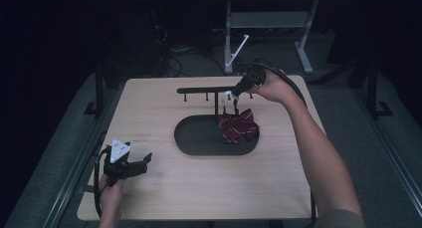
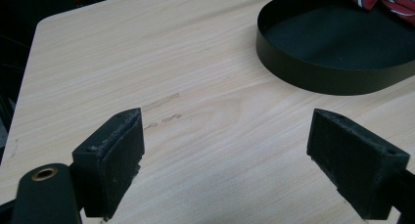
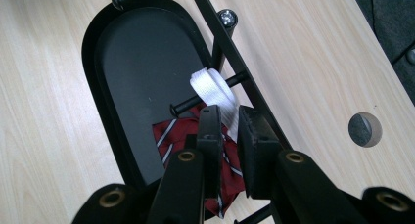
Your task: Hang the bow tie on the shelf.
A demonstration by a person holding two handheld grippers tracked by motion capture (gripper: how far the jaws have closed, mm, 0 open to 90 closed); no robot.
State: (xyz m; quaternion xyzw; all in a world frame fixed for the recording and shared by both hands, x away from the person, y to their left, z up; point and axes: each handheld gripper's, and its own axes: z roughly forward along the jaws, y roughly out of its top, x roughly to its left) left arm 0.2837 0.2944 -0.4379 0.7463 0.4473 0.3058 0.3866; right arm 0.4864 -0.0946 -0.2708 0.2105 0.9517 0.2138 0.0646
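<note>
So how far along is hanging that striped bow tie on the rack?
Done: the white strap is already looped over a peg of the black rack, and the red striped bow tie hangs from it above the tray. In hand: the right tongs sit close around the strap. Left: letting go and pulling away. The left tongs rest open, idle.

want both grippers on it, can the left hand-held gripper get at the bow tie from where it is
Probably yes. The left hand-held gripper is open over bare table, and only the low tray rim stands between it and the bow tie hanging from the rack.
</note>
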